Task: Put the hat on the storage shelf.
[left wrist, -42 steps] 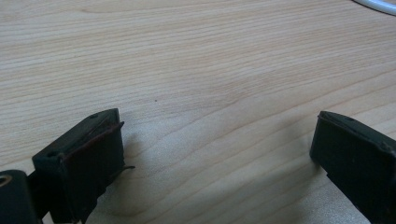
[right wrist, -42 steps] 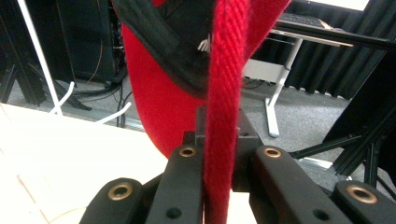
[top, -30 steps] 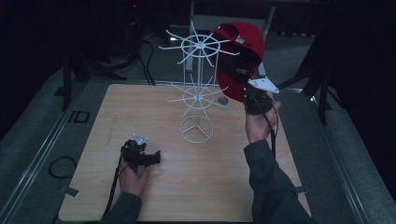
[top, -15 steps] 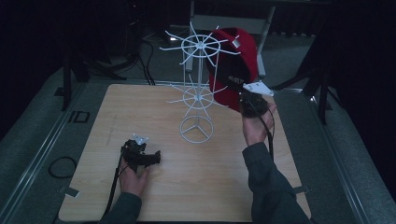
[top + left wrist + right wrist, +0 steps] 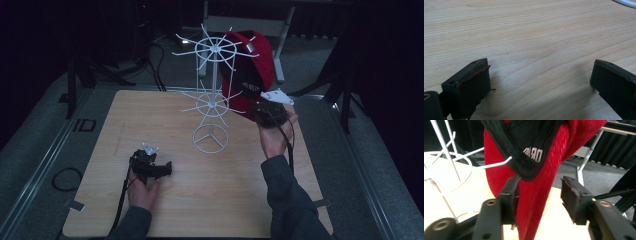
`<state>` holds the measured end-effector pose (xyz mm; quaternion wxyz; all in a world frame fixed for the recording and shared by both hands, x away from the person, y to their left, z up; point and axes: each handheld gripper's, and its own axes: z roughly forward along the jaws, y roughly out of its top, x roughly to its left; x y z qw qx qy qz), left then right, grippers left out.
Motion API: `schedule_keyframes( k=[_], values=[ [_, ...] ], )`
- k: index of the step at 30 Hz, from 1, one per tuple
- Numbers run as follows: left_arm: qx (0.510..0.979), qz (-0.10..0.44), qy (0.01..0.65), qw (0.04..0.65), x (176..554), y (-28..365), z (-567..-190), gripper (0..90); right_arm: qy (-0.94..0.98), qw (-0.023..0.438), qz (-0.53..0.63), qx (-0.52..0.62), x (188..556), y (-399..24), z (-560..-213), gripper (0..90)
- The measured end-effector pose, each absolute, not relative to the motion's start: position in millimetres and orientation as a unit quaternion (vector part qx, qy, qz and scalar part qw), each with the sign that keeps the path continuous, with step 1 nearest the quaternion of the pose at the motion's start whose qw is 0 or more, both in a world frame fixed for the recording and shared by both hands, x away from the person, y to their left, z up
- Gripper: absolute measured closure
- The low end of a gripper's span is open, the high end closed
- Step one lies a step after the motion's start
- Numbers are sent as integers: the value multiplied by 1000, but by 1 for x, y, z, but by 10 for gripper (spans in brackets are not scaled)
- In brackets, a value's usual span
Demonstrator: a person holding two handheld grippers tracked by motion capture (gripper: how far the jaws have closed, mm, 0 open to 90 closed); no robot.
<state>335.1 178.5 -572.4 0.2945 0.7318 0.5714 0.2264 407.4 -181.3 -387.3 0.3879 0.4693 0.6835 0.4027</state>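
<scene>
Hanging red cap [image 5: 252,70] on white wire rack [image 5: 212,100], at rack's 3 o'clock; right gripper [image 5: 539,197] jaws apart around fabric. Left gripper [image 5: 150,165] wide apart, idle on table [image 5: 210,200]. Tip: check hook seated before backing off.

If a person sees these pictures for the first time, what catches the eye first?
The red cap hanging on the upper right side of the white wire rack stands out against the dark room. The right gripper is open around its lower red fabric. The left gripper rests open on the wooden table.
</scene>
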Motion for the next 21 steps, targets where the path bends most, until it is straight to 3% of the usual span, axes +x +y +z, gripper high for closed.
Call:
schedule_keyframes(
  k=[6,21],
  values=[
    [732,226,571,295,335,178,-572,31,682,383,400,478,407,-184,-392,312],
    [732,226,571,295,335,179,-572,31,690,364,409,474,402,-183,-393,245]
  ],
)
